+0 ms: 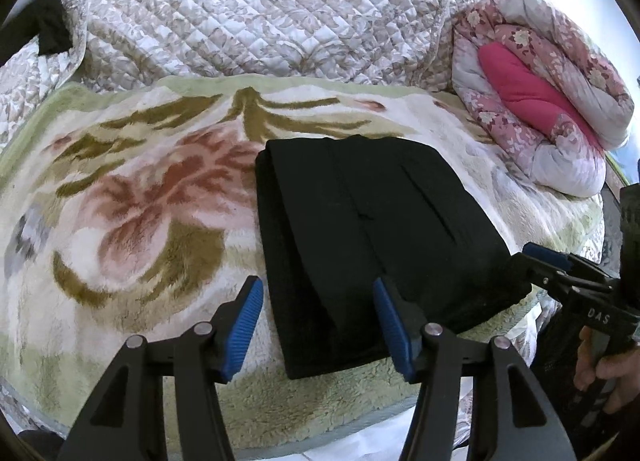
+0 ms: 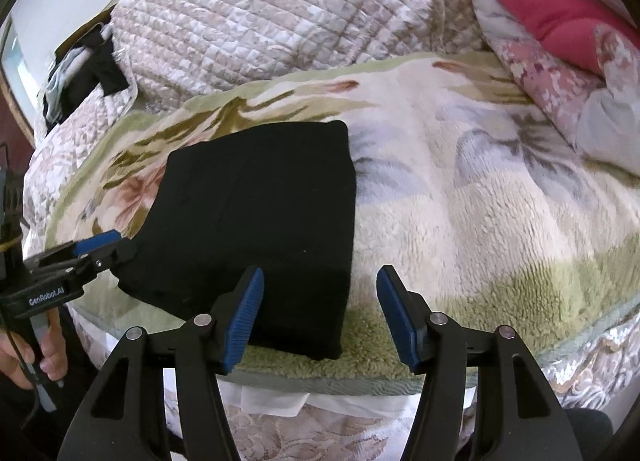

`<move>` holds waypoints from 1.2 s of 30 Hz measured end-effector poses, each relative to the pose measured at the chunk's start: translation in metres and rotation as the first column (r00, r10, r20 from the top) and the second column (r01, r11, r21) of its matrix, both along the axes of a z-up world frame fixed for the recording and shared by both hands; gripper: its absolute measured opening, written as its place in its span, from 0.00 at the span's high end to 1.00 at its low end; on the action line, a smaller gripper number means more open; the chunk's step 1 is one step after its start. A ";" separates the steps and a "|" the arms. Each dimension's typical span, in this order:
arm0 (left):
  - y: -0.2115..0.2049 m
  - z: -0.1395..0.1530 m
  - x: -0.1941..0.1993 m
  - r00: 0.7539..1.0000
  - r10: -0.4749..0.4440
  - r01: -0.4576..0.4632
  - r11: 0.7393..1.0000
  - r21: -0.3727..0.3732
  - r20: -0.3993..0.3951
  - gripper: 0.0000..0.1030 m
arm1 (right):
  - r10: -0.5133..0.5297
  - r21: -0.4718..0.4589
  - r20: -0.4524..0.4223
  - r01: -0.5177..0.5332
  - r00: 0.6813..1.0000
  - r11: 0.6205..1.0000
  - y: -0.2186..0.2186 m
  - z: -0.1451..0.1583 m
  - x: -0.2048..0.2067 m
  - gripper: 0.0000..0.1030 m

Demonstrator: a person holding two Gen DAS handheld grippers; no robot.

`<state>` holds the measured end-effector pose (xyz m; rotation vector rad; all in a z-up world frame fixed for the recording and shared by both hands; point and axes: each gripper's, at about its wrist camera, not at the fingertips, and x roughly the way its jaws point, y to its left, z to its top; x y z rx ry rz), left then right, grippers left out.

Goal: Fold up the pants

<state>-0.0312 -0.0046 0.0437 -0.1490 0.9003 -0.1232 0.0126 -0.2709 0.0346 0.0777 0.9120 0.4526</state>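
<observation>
The black pants (image 1: 372,237) lie folded into a compact rectangle on a fluffy floral blanket (image 1: 132,197). My left gripper (image 1: 318,325) is open and empty, its fingers straddling the near left edge of the pants. My right gripper (image 2: 320,317) is open and empty, just off the near right corner of the pants (image 2: 256,213). The right gripper also shows in the left wrist view (image 1: 548,261) at the pants' right edge. The left gripper also shows in the right wrist view (image 2: 96,249) at the pants' left edge.
A quilted beige bedspread (image 1: 248,9) is bunched up behind the blanket. A rolled pink floral duvet (image 1: 540,101) lies at the back right. Dark clothing (image 2: 88,69) sits at the far left. The bed's front edge (image 2: 320,381) runs just below the pants.
</observation>
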 end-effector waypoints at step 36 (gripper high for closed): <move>0.032 -0.040 0.033 0.997 0.058 -0.069 0.942 -0.328 -0.042 0.43 | 0.064 0.325 -0.196 0.003 0.979 0.946 0.000 -0.037 0.061 0.65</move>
